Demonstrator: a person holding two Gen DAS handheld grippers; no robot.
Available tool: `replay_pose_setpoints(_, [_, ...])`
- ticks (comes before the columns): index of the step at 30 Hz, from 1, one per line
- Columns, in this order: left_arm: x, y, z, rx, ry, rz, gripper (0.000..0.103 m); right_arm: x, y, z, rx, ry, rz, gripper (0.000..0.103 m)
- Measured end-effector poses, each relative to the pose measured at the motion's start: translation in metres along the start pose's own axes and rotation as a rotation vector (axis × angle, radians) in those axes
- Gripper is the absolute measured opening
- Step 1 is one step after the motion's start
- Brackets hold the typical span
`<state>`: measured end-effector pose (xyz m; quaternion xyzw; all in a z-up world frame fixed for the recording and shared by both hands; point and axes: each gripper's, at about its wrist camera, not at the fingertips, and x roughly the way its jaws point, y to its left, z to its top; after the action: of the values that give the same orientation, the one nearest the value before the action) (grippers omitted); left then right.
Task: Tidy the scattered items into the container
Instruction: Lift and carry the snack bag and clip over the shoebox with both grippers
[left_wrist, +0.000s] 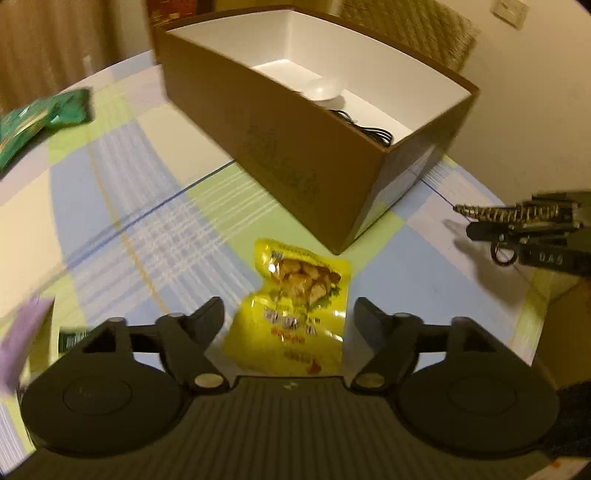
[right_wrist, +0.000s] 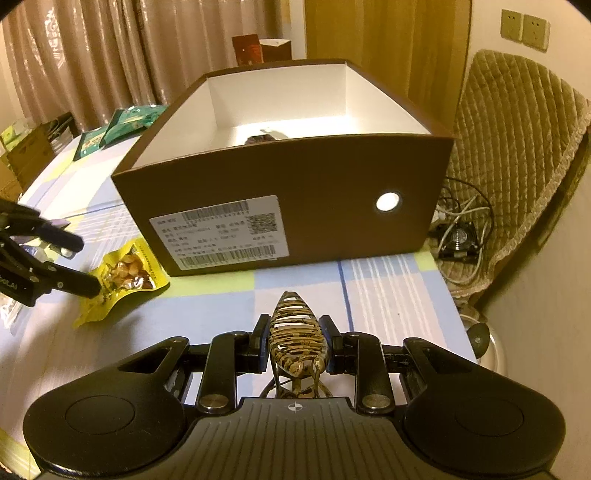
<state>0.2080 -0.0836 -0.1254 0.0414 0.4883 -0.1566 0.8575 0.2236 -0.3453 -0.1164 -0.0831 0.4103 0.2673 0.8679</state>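
A yellow snack packet (left_wrist: 295, 295) lies flat on the checked tablecloth (left_wrist: 129, 184), close to the near corner of the brown cardboard box (left_wrist: 295, 158). My left gripper (left_wrist: 290, 314) is open and hangs over the packet, one finger on each side, pads not touching it. My right gripper (right_wrist: 295, 325) is shut on a striped tortoiseshell hair clip (right_wrist: 295, 332), held above the table in front of the box (right_wrist: 332, 177). The right wrist view also shows the left gripper (right_wrist: 83, 264) by the packet (right_wrist: 125, 273). The clip (left_wrist: 506, 212) shows at the right edge of the left wrist view.
Inside the box lie a white rounded object (left_wrist: 323, 88) and a black cable (left_wrist: 369, 129). Green packets (right_wrist: 125, 122) sit at the table's far left, a purple item (left_wrist: 26, 332) near my left gripper. A cushioned chair (right_wrist: 517, 129) and floor cables stand to the right of the table.
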Motion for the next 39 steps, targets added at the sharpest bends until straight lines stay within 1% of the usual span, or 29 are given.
replay_pose_setpoints(1, [0.005,0.0,0.003,0.023,0.007,-0.008,0.088,0.0,-0.001,0.0,0.002,0.002,0.0,0.024])
replay_pose_setpoints(2, [0.01,-0.001,0.006,0.05,0.018,-0.027,0.091,0.001,-0.002,0.0,0.005,0.003,-0.001,0.024])
replay_pose_setpoints(3, [0.017,-0.002,0.008,0.076,0.029,-0.039,0.091,0.001,-0.004,0.0,0.009,0.005,-0.001,0.024])
replay_pose_setpoints(5, [0.032,-0.008,0.01,0.12,0.069,-0.031,0.09,0.001,-0.007,-0.001,0.018,0.008,-0.002,0.024])
replay_pose_setpoints(6, [0.039,-0.01,0.008,0.136,0.087,-0.023,0.086,0.001,-0.008,-0.001,0.022,0.008,-0.004,0.024])
replay_pose_setpoints(7, [0.044,-0.012,0.006,0.15,0.104,-0.012,0.075,0.001,-0.009,-0.001,0.027,0.007,-0.008,0.024])
replay_pose_setpoints(8, [0.044,-0.014,0.003,0.161,0.089,-0.014,0.069,0.0,-0.011,-0.002,0.031,0.007,-0.01,0.024])
replay_pose_setpoints(10, [0.04,-0.019,-0.001,0.185,0.08,-0.021,0.066,-0.001,-0.013,-0.003,0.041,0.009,-0.015,0.024])
replay_pose_setpoints(13, [0.032,-0.027,-0.006,0.232,0.075,0.011,0.061,0.001,-0.016,-0.004,0.052,0.016,-0.016,0.024])
replay_pose_setpoints(16, [0.025,-0.029,-0.007,0.218,0.071,0.03,0.06,0.002,-0.014,-0.001,0.048,0.017,-0.007,0.024])
replay_pose_setpoints(21, [0.006,-0.03,-0.008,0.177,0.039,0.05,0.06,0.0,-0.008,0.005,0.018,0.008,0.019,0.024])
replay_pose_setpoints(27, [-0.029,-0.029,-0.004,0.125,-0.024,0.059,0.06,-0.011,-0.004,0.014,-0.011,0.006,0.063,0.024])
replay_pose_setpoints(33, [-0.054,-0.024,0.012,0.093,-0.084,0.066,0.06,-0.028,-0.002,0.029,-0.029,-0.018,0.098,0.024])
replay_pose_setpoints(39, [-0.072,-0.02,0.033,0.066,-0.138,0.066,0.06,-0.049,-0.008,0.053,-0.02,-0.067,0.122,0.024])
